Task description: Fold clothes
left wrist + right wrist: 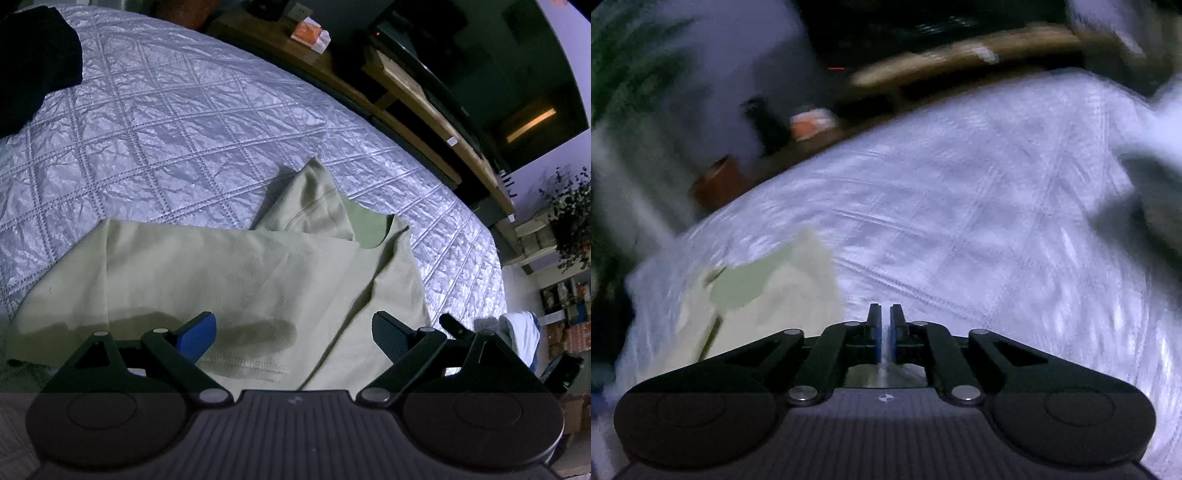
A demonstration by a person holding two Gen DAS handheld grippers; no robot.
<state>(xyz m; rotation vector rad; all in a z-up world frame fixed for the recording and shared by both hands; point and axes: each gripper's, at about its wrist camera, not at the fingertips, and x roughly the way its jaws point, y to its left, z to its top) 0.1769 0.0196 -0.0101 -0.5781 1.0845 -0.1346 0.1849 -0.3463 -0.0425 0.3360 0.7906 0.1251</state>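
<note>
Folding: the pale green shirt (229, 280) lies partly folded on the quilted bedspread (166, 140).
Feel: it looks soft, thin and light, so it will bend and slide.
Best hold: I think a corner or the stitched hem (251, 367).
Left gripper (293, 336): wide apart above the shirt, holding nothing.
Right gripper (885, 334): nearly closed, a thin gap, nothing between; blurry, with the shirt to its left.

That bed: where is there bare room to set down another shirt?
Bare quilt stretches between the dark garment at the far corner and the pale green shirt. The near edge is crowded: the shirt covers it under the left fingers.
</note>
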